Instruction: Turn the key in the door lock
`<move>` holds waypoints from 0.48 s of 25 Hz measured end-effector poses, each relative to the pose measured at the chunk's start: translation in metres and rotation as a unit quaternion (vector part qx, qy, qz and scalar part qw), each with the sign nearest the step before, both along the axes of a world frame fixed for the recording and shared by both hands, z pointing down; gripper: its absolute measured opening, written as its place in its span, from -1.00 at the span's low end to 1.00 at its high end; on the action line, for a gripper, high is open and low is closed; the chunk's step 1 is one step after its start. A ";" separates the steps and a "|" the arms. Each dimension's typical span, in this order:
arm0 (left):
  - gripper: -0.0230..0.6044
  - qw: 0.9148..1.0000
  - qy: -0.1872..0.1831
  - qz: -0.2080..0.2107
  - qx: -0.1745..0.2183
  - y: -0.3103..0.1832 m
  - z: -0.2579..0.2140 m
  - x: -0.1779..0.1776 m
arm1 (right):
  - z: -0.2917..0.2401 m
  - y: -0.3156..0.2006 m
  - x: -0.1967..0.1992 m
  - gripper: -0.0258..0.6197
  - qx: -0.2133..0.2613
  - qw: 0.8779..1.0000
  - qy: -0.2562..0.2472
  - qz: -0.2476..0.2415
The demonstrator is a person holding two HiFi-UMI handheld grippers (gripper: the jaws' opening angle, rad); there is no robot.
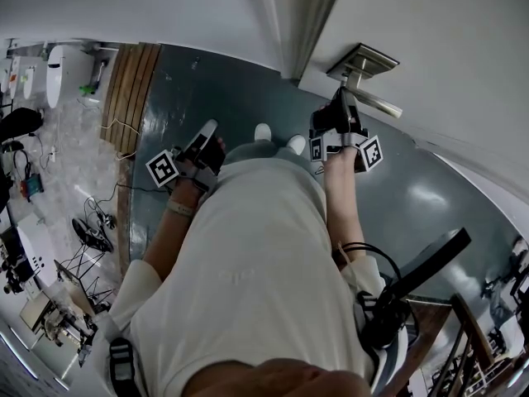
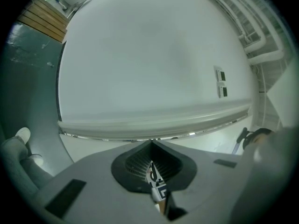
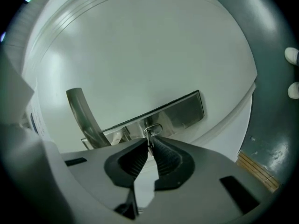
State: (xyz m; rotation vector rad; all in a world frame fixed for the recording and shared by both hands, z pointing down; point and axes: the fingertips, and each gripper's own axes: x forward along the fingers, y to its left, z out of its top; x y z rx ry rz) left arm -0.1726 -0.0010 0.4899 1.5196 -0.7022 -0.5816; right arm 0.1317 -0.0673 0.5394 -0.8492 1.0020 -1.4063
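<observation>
Legend, approach room. Your right gripper (image 3: 150, 146) is closed on the key (image 3: 150, 133) at the lock plate (image 3: 180, 110). The lever handle (image 3: 83, 113) stands just beside the jaws, at the left of the right gripper view, and blocks that side. On the other side, plate and white door (image 3: 140, 45) are flat and bare. Your left gripper (image 2: 152, 143), jaws together, faces a plain white wall (image 2: 149, 64). Open dark floor (image 1: 430, 197) lies to your right. Cables (image 1: 95, 226) crowd the far left.
</observation>
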 end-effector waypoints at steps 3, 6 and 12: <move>-0.90 1.000 0.003 -0.001 -0.003 0.000 0.001 -0.001 | 0.002 0.000 -0.002 -0.79 0.013 0.999 -0.030 0.000; -0.90 1.000 0.003 0.000 -0.005 -0.002 0.002 -0.002 | 0.002 -0.001 -0.004 -0.79 0.029 0.998 -0.051 -0.001; -0.90 1.000 0.006 0.000 -0.005 -0.002 0.002 0.000 | 0.001 0.001 -0.001 -0.79 0.040 0.998 -0.043 -0.018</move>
